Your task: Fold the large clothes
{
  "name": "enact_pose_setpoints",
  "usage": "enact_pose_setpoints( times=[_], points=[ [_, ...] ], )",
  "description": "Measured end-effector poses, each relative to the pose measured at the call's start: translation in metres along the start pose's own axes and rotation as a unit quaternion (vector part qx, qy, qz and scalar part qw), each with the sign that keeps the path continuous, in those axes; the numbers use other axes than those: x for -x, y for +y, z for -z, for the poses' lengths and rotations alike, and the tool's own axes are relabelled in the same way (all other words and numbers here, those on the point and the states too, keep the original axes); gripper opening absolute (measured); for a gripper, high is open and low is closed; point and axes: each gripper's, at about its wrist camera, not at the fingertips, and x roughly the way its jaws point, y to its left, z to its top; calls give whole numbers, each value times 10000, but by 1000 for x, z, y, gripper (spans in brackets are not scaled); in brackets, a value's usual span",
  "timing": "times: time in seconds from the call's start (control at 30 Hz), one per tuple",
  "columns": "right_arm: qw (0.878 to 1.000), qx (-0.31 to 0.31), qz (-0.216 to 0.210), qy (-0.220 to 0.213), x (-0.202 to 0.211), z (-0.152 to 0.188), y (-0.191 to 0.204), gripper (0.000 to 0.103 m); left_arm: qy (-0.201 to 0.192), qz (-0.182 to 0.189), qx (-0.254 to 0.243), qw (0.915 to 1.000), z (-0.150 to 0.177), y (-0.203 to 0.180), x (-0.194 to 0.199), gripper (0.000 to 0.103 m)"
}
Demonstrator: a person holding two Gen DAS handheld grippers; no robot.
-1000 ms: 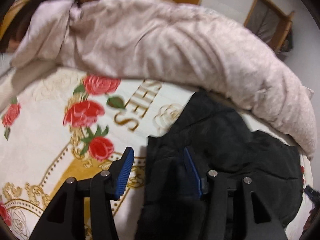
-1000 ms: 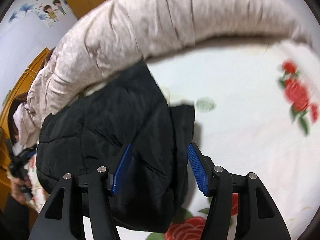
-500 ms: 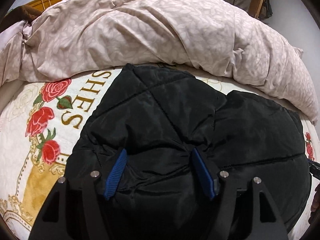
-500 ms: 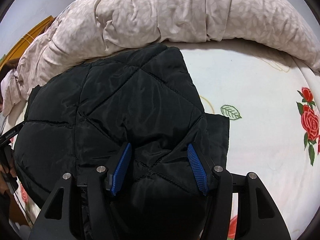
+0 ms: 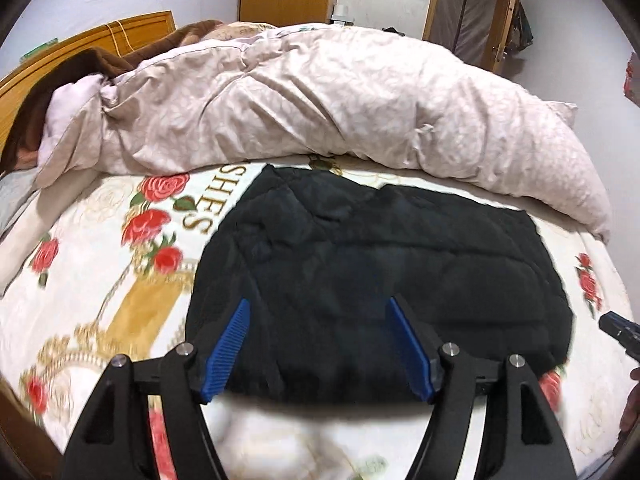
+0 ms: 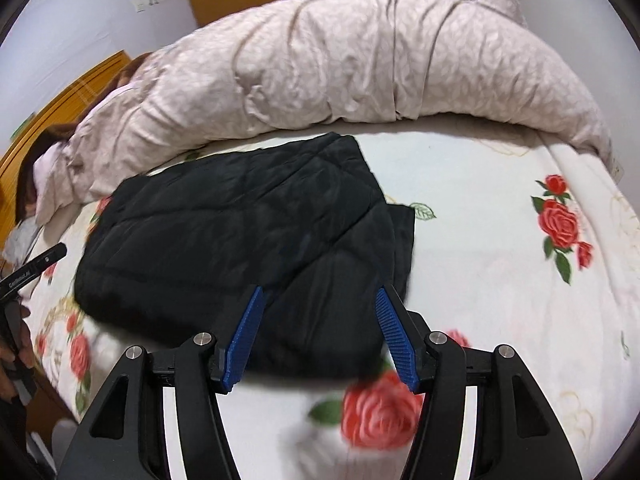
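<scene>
While my left gripper (image 5: 318, 308) hangs over the near edge of the black jacket (image 5: 376, 276), its jaws are spreading apart, and nothing is pinched between the blue pads; the quilted cloth lies below them, loose. My right gripper (image 6: 320, 300) stands about as wide, jaws apart and gripping nothing, above the jacket's near corner.

From the left camera, the jacket lies folded flat on the rose-printed sheet (image 5: 100, 280), filling the middle of the view. At twelve o'clock from it runs the rumpled pink quilt (image 5: 300, 100), touching its far edge. From the right camera, a thin flap of the jacket sticks out at three o'clock. At nine o'clock there, a hand (image 6: 18, 344) holds the other gripper's handle.
</scene>
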Motion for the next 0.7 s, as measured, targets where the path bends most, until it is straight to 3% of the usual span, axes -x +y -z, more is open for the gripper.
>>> enact_pose_setpoints(
  times=[0.17,0.43,0.7],
  points=[
    [9997,164,-87,-162,53,39,19,64,-21,93,116,9999,35,-17,53,73],
    [9990,353,-73,-266,104,91,42,67,16,3,-95,10000,89,-45,110,75],
    [9987,477,-27,-194,118,119,51,67,119,-55,-92,9999,120,-53,132,78]
  ],
)
